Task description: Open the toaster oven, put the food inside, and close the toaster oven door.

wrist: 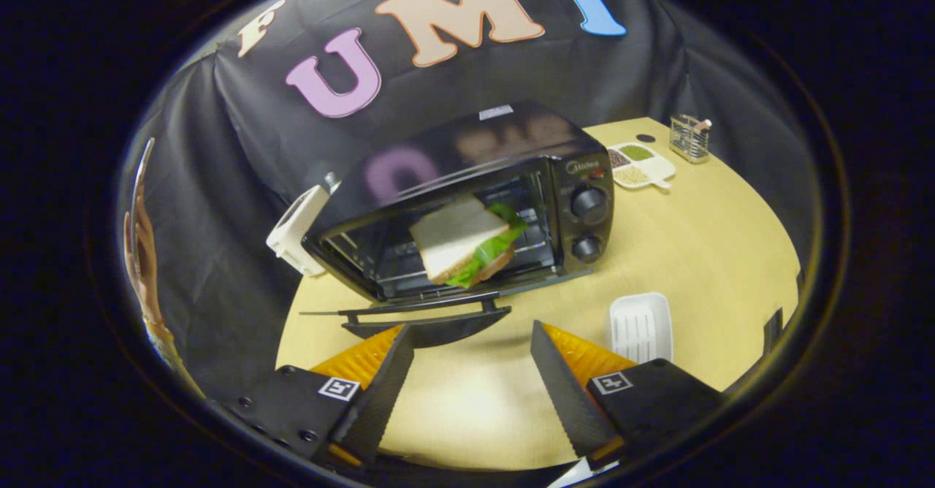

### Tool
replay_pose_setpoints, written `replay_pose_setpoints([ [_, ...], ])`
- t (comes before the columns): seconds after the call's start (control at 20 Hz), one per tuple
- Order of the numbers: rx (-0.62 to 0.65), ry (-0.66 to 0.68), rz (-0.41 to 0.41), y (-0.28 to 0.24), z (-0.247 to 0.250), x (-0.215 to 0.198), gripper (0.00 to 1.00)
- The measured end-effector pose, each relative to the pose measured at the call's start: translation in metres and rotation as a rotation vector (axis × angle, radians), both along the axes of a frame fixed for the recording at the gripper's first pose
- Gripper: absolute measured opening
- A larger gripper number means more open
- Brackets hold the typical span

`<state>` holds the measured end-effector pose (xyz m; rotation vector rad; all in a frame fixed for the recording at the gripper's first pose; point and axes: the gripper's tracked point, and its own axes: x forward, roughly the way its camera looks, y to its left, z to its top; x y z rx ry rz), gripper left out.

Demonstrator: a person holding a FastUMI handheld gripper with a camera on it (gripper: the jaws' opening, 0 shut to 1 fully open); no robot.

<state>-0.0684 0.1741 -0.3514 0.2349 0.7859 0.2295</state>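
Evidently the sandwich point(467, 243) sits tilted at the toaster oven's point(467, 203) mouth, seemingly inside on the rack. Door point(427, 316) lies dropped open, awaiting closure. Gripper point(471, 371) stands clear, fingers spread, grasping nothing.

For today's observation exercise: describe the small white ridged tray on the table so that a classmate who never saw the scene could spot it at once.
Start at the black toaster oven on the round wooden table, its door folded down. The white ridged tray lies below its knobs, just beyond one finger of the open gripper. Unlike the divided dish farther back, it is empty.
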Motion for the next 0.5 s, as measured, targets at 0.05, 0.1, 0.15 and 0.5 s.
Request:
replay_pose_setpoints([
  [0.05,0.022,0.001,-0.01,0.004,0.001,0.003,1.0],
  [0.1,0.031,0.001,-0.012,0.006,0.002,0.005,1.0],
  [0.15,0.033,-0.004,-0.015,0.008,0.002,0.009,1.0],
  [0.5,-0.099,-0.013,-0.026,0.002,-0.015,0.035,0.94],
])
